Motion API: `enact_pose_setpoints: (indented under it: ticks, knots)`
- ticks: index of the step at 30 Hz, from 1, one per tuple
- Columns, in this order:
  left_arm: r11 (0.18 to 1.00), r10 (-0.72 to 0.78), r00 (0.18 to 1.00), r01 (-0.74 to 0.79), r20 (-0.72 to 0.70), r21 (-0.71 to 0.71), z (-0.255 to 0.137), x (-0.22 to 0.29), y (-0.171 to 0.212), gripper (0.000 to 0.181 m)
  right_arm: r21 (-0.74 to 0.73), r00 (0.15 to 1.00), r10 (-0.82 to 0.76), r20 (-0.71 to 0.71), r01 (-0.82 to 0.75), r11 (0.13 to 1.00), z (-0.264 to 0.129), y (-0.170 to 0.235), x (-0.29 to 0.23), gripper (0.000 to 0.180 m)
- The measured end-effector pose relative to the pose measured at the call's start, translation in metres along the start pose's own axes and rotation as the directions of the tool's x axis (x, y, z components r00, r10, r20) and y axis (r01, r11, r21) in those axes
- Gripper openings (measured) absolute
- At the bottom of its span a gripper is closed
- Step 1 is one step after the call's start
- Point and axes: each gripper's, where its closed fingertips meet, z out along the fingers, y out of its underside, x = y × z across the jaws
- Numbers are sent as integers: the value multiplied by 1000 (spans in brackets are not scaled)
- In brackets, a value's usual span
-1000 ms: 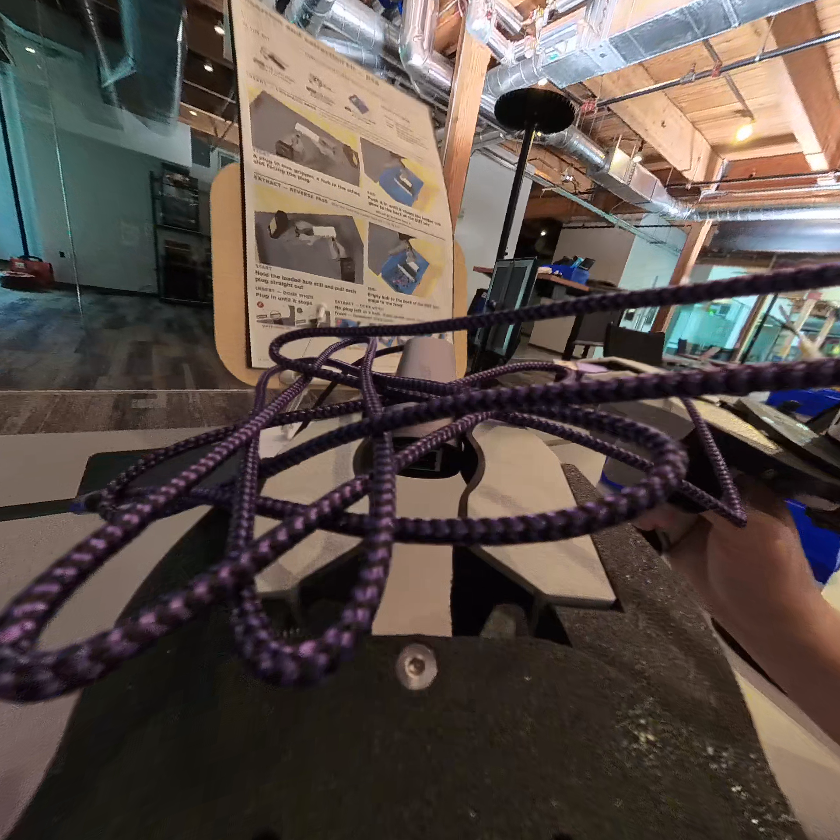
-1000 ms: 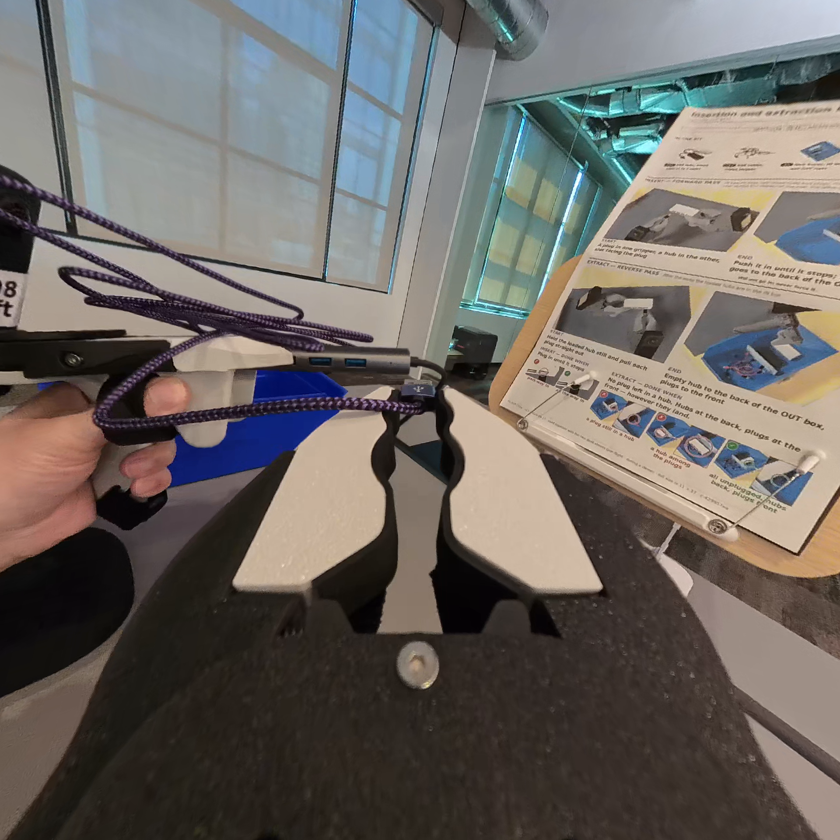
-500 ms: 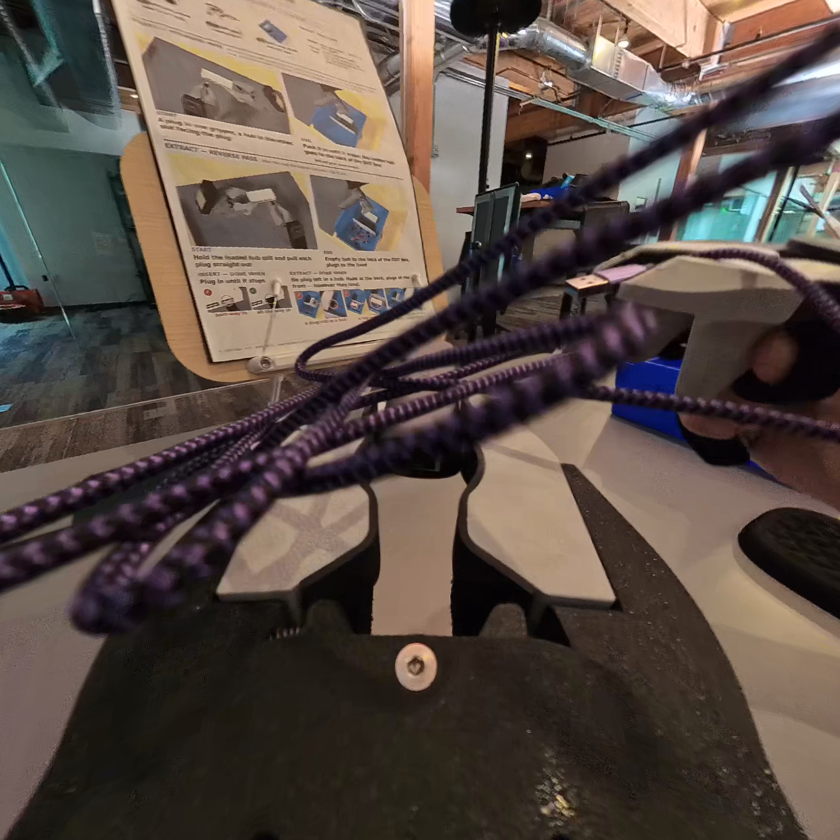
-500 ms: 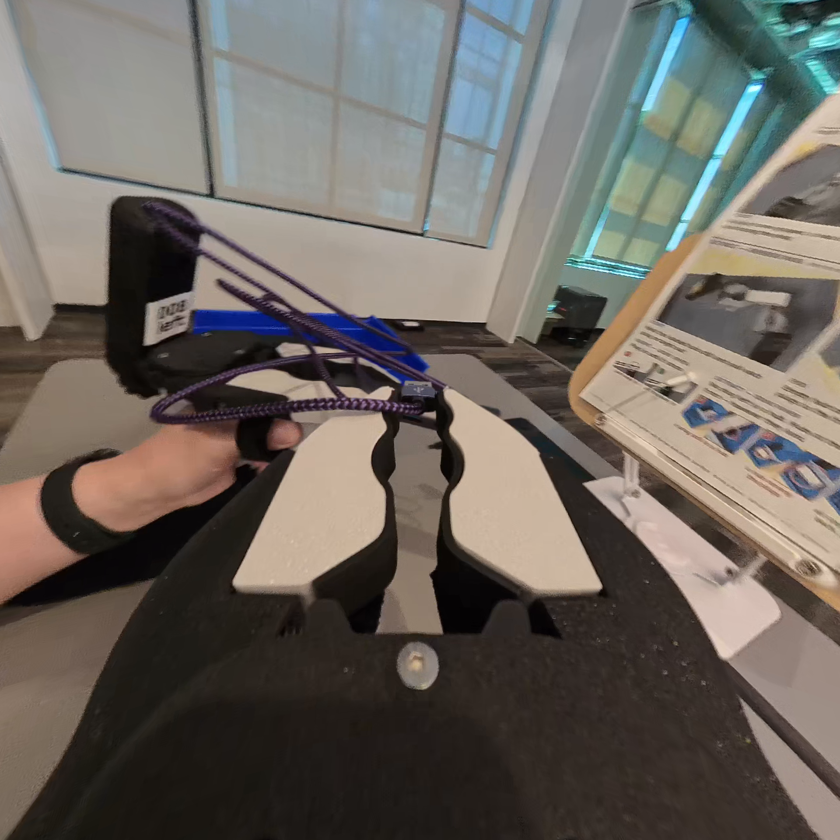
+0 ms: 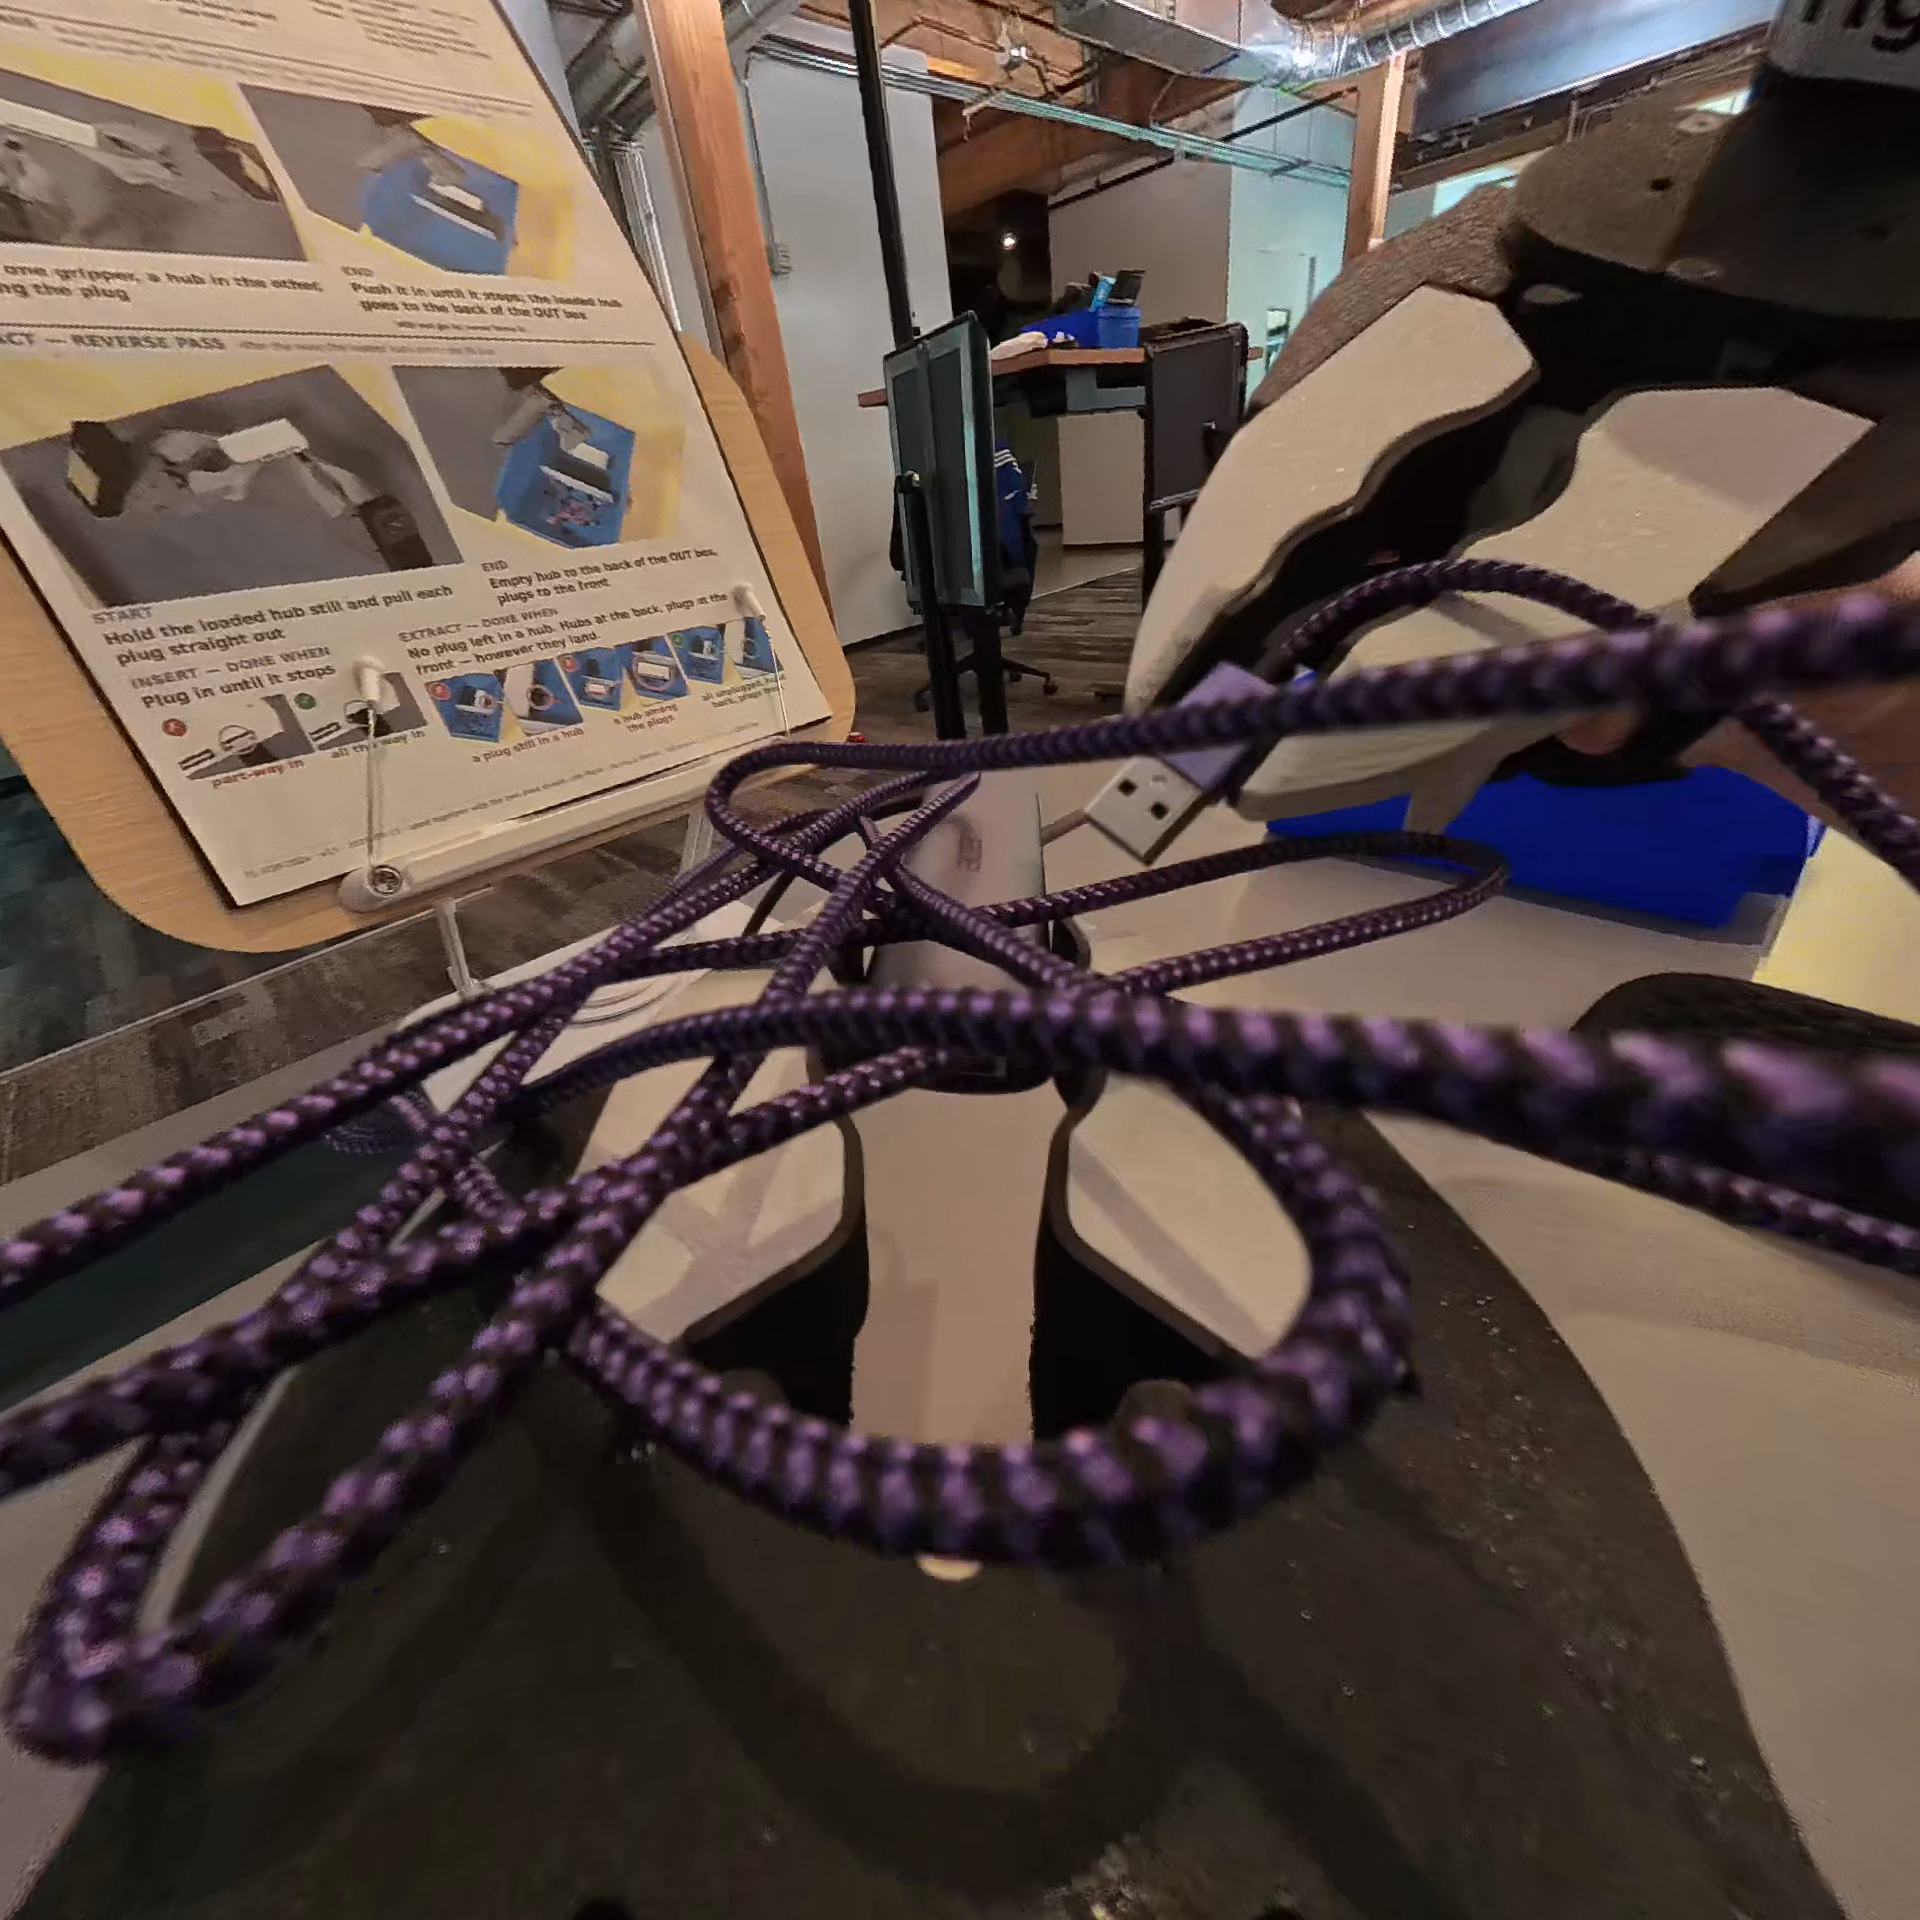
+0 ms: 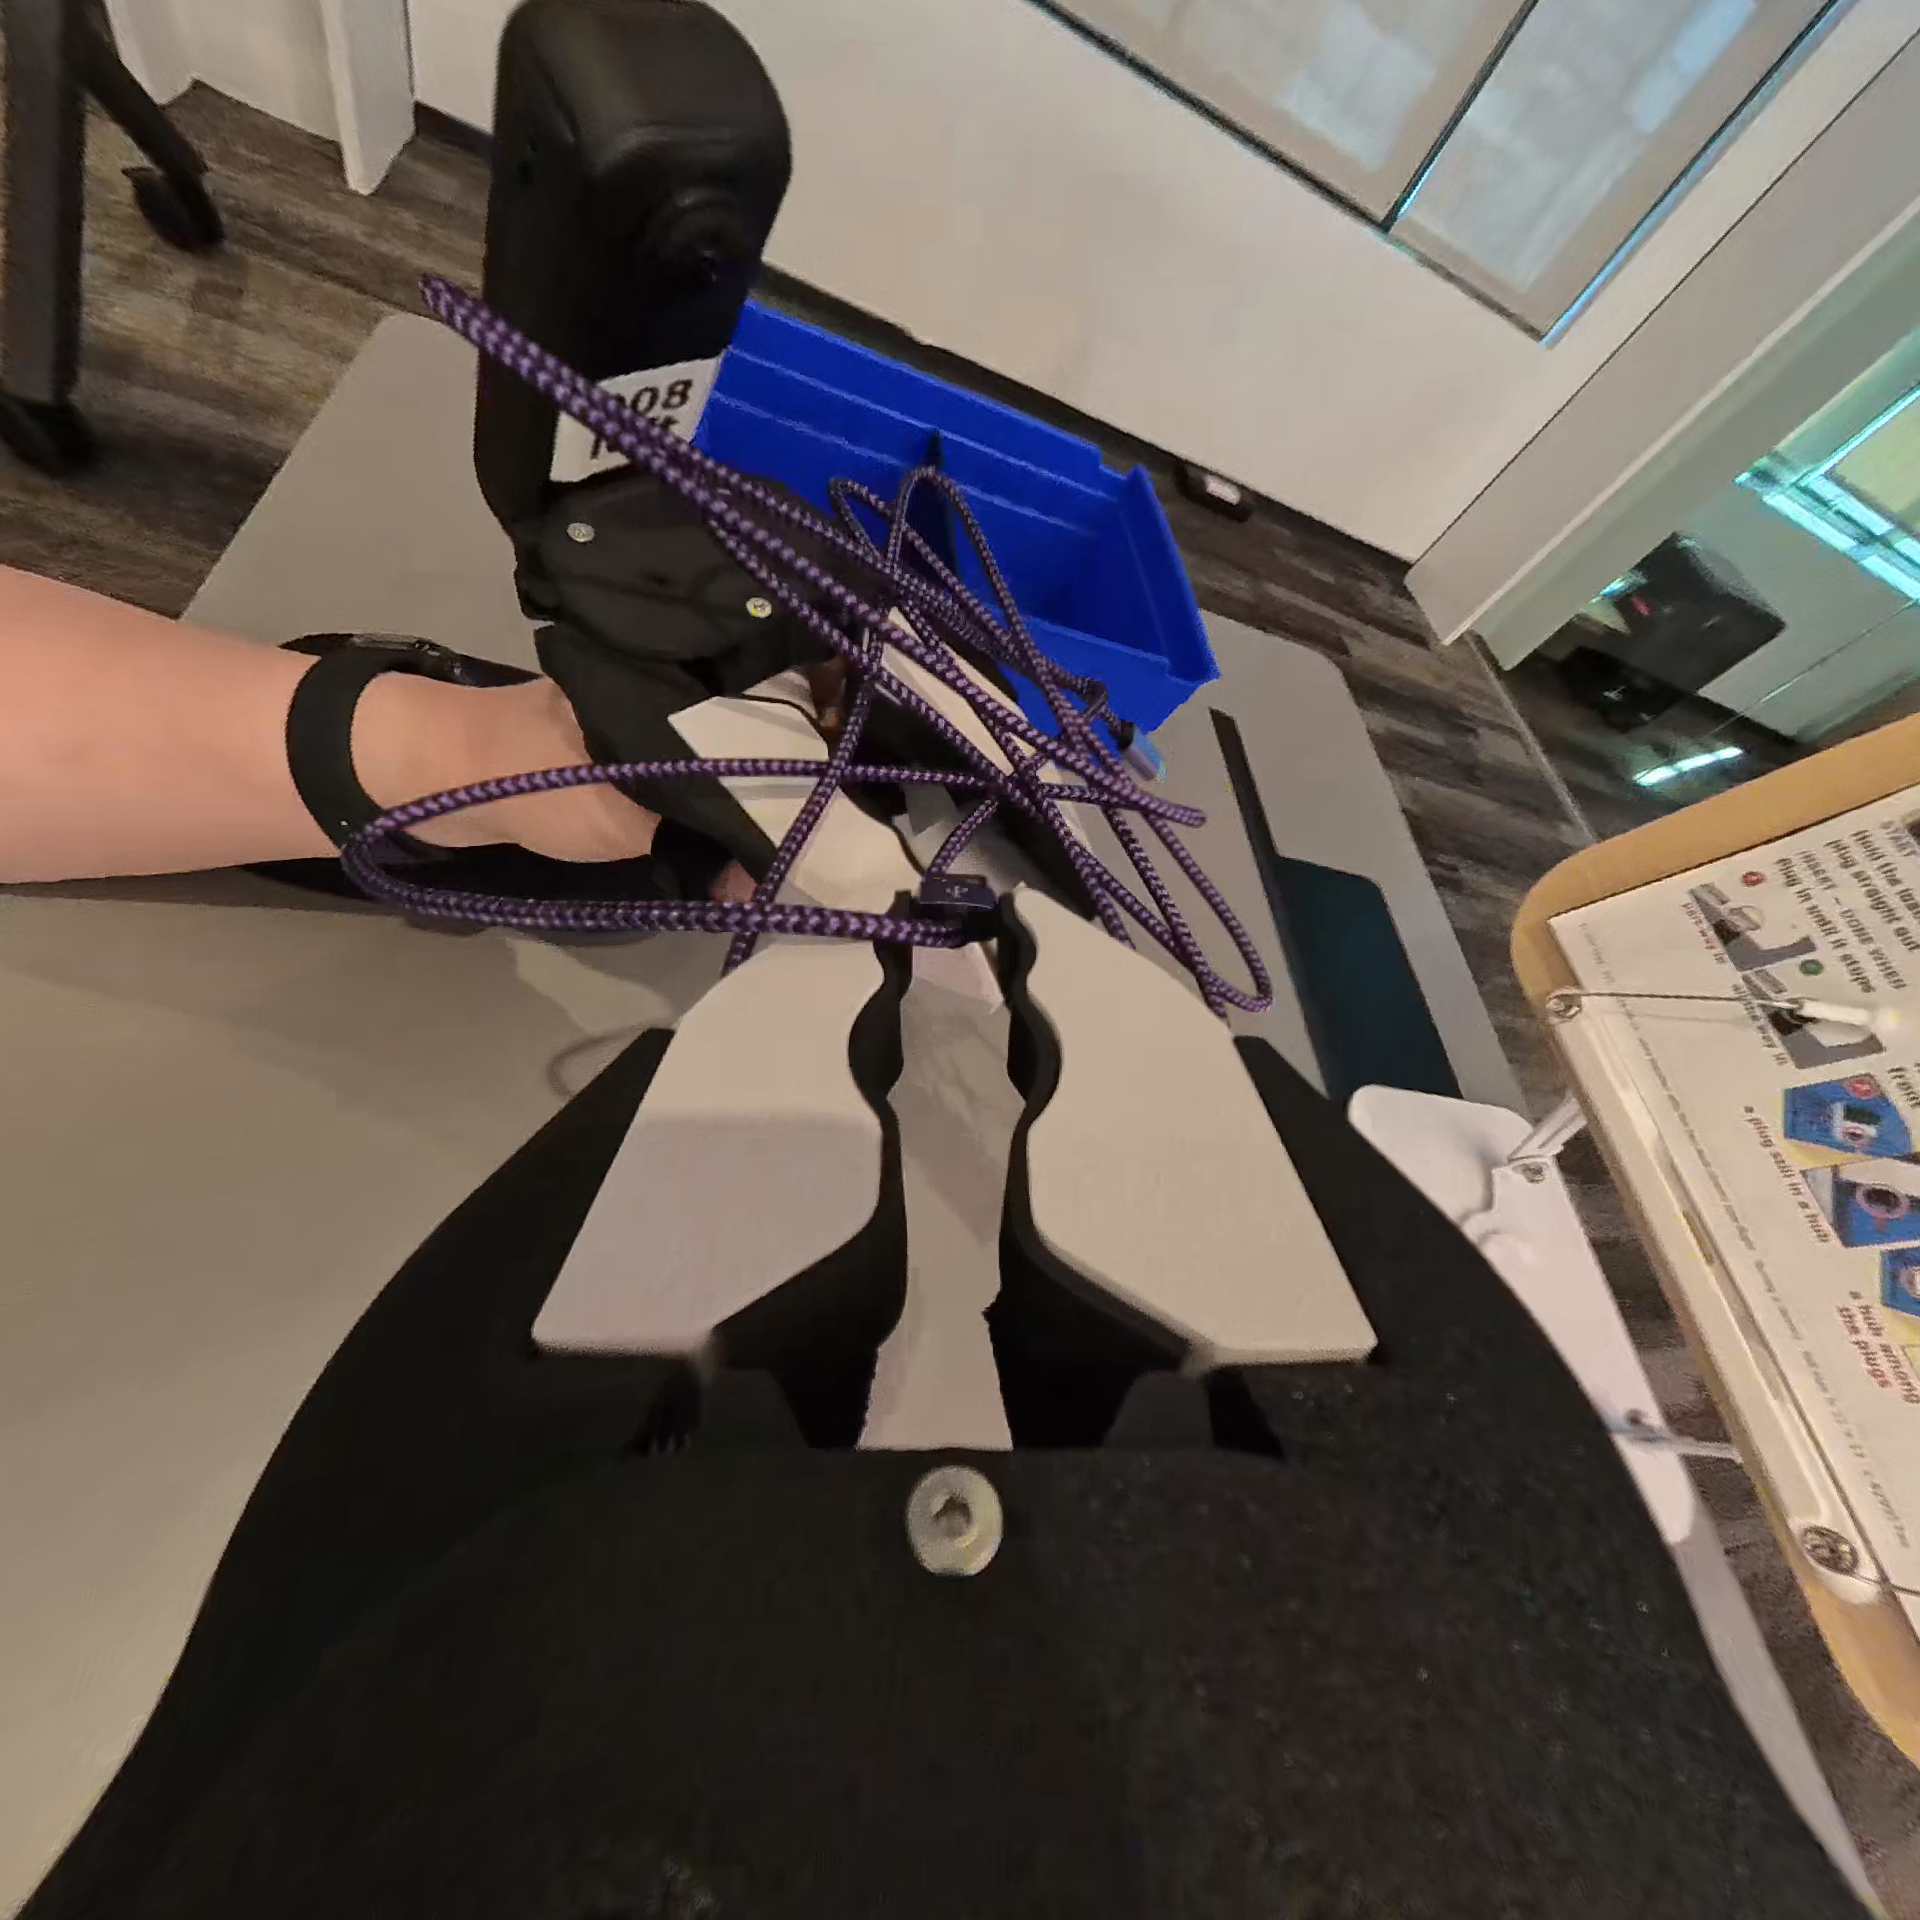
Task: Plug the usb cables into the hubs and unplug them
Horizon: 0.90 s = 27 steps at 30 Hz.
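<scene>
My left gripper [image 5: 951, 1049] is shut on a grey usb hub [image 5: 982, 862], which stands up between its fingertips. Loops of a purple braided cable [image 5: 1039, 1018] hang tangled over this gripper. My right gripper [image 6: 956, 920] is shut on the cable's purple usb plug [image 6: 954, 894]. In the left wrist view the right gripper [image 5: 1236, 727] comes in from the upper right. The plug's bare metal end [image 5: 1143, 810] points down-left, a short gap from the hub's top. In the right wrist view the cable [image 6: 831, 774] and the left gripper's body mostly hide the hub.
A blue bin [image 6: 987, 499] stands on the grey table [image 6: 208, 1143] behind the grippers and also shows in the left wrist view [image 5: 1558, 842]. An instruction board [image 5: 364, 520] on a white stand [image 6: 1455, 1164] is at the table's edge. A hand [image 6: 499, 769] holds the left gripper. About 5 cm separates my left fingertips from my right.
Both views have tilted down toward the table. The right gripper with the plug has swung close in front of the left gripper, and the plug's metal end now shows near the hub.
</scene>
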Motion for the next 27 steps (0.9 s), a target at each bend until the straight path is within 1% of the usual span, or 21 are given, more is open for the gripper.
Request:
enact_pose_setpoints:
  ticks: [5,7,10,12,14,15,16,17,19,23,25,27]
  knots:
    - [999,22,999,-21,33,-26,-3,-7,4,34,51,998,57,18,-58,997,-4,9,-6,15]
    - [998,42,998,-40,56,-41,-5,-12,6,34,93,993,111,33,-114,989,-10,15,-10,15]
    - [998,50,996,-47,69,-52,-7,-16,8,34,219,971,231,64,-239,946,-28,13,-6,15]
    - [997,59,997,-56,55,-57,-6,-13,8,34,269,962,252,101,-270,924,-37,6,-2,15]
    - [996,70,997,-69,29,-59,-3,-7,8,34,242,968,219,126,-244,939,-38,4,-2,15]
    - [994,81,996,-80,24,-70,-2,-4,9,34,230,963,213,164,-248,941,-38,3,-5,15]
    - [992,96,995,-93,28,-85,-1,-4,11,34,227,951,230,205,-274,935,-39,1,-7,15]
    - [990,107,994,-103,33,-97,-1,-4,14,34,229,943,254,217,-301,926,-41,1,-4,15]
    - [989,104,994,-101,26,-106,0,-4,16,34,287,929,293,225,-350,891,-51,-2,6,15]
    - [988,114,993,-109,41,-110,0,-6,17,34,439,890,391,235,-456,774,-84,-20,44,15]
    - [988,112,993,-107,36,-111,1,-5,18,34,438,878,440,190,-477,762,-91,-26,70,15]
    - [988,106,994,-102,30,-116,2,-4,20,34,412,853,490,179,-518,750,-96,-38,93,15]
